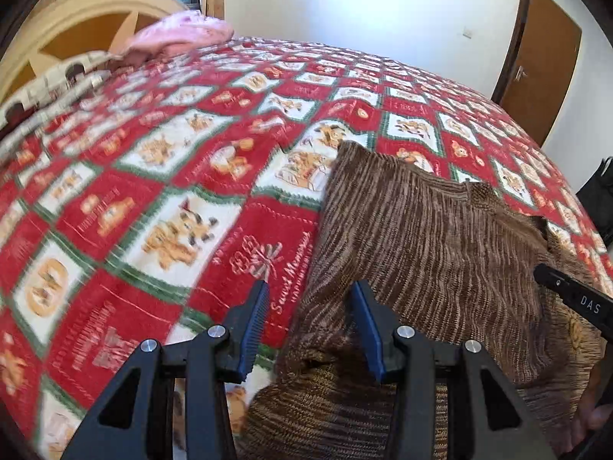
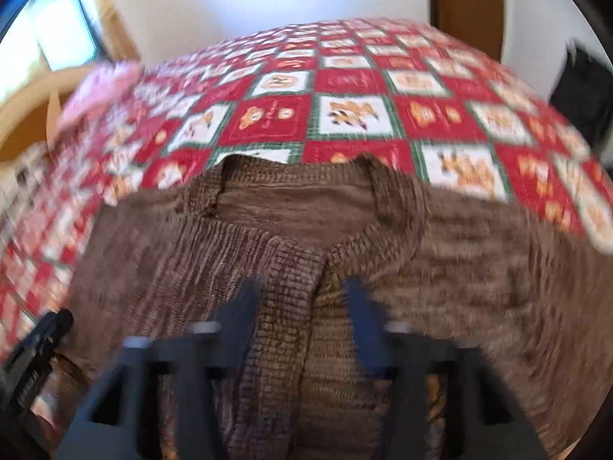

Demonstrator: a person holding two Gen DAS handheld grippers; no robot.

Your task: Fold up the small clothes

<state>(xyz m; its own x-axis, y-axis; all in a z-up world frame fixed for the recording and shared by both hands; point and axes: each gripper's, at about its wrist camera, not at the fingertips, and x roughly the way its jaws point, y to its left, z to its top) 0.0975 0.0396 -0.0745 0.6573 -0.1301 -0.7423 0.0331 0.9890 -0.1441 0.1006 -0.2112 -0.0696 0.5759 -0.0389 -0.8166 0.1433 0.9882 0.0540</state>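
Observation:
A small brown knitted cardigan (image 1: 433,230) lies spread on a red, white and green patterned bedspread (image 1: 153,176). My left gripper (image 1: 312,291) is open and empty, hovering over the cardigan's left edge. In the right wrist view the cardigan (image 2: 306,237) lies front up with its neckline at the far side. My right gripper (image 2: 302,287) is open and empty above the button band. The view is blurred. The right gripper also shows at the right edge of the left wrist view (image 1: 574,299), and the left gripper at the lower left of the right wrist view (image 2: 34,352).
A pink garment (image 1: 180,34) lies at the bed's far left by a wooden headboard (image 1: 76,23). A patterned pillow (image 1: 49,84) is at the left. A brown door (image 1: 544,69) and a dark object (image 1: 601,199) stand beyond the bed's right side.

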